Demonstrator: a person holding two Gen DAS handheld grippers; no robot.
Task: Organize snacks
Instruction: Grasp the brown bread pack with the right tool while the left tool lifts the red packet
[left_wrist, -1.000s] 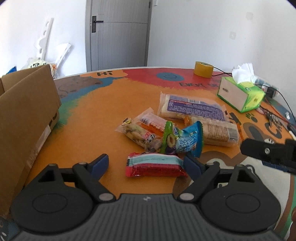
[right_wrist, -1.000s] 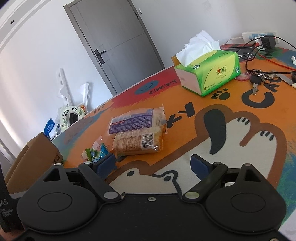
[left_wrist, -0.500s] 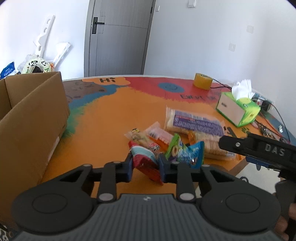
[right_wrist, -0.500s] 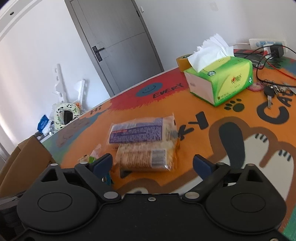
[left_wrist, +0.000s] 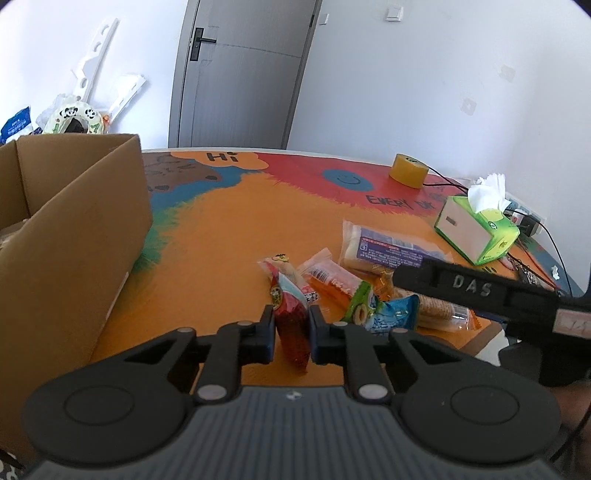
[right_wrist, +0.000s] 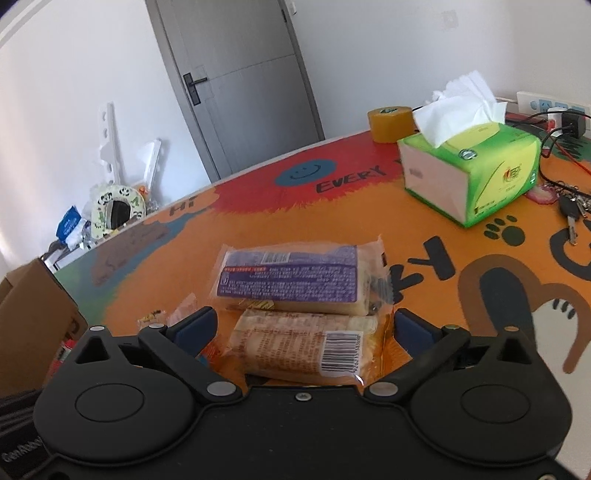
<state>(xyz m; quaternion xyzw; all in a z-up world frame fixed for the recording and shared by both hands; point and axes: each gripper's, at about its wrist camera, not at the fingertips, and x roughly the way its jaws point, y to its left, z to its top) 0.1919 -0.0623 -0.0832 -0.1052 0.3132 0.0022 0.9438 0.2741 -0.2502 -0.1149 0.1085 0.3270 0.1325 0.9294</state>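
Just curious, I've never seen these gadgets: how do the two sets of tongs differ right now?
The left tongs are shut on a red snack packet, lifted off the table; the right tongs stand wide open, gripping nothing. The right tongs straddle a biscuit pack lying flat, and have just been opening. Both are black with blue pads.

A green and white cardboard tissue box (right_wrist: 469, 173), with white tissue sticking up from its top, stands on the far right of the round table with the bright orange, red and blue cartoon print (right_wrist: 424, 236), and a yellow roll of tape (right_wrist: 389, 123) sits just behind it near the far edge. To the right of the box lie a bunch of keys (right_wrist: 570, 212) and black and red cables (right_wrist: 554, 147) running to a white power strip (right_wrist: 546, 105). Beyond the table a grey door with a black handle (left_wrist: 240, 70) stands shut in the white wall, with white plastic parts (left_wrist: 99, 70) leaning to its left.
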